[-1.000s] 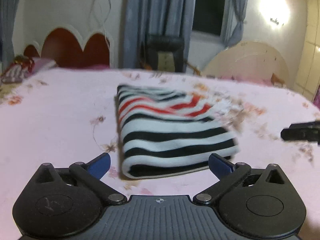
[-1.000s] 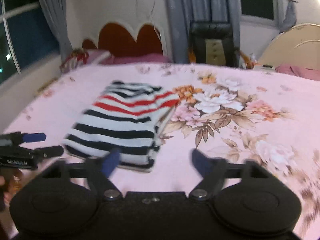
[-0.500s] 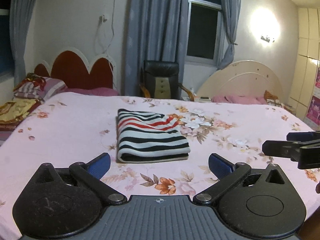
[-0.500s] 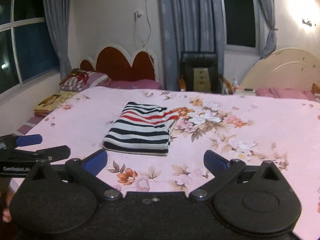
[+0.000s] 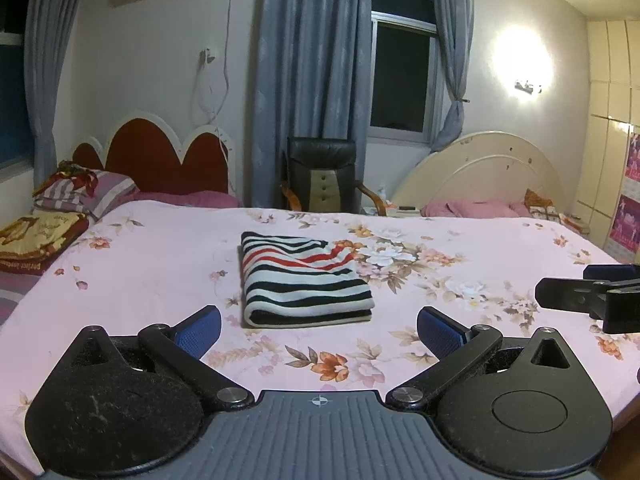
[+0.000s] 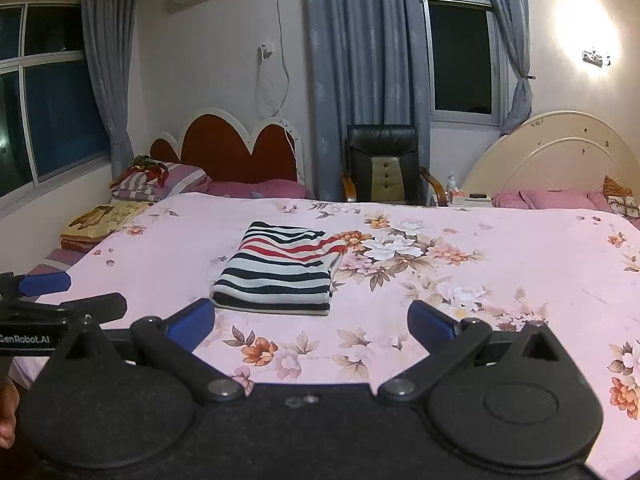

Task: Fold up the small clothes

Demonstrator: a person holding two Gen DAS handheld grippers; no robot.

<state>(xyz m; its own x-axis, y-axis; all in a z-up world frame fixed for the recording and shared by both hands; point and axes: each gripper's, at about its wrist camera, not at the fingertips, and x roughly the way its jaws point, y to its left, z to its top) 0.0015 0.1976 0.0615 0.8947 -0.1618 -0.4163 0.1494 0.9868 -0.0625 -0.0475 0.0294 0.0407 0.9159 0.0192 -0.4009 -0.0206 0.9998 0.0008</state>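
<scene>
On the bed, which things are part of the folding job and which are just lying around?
Part of the job:
- striped garment, folded on the bedspread
- left hand-held gripper, open
- right hand-held gripper, open

Lying about:
- yellow blanket
- striped pillow
- black chair

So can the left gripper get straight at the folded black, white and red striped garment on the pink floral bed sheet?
Probably yes: the left gripper is open and empty, the striped garment lies ahead, with only bare sheet between them.
</scene>
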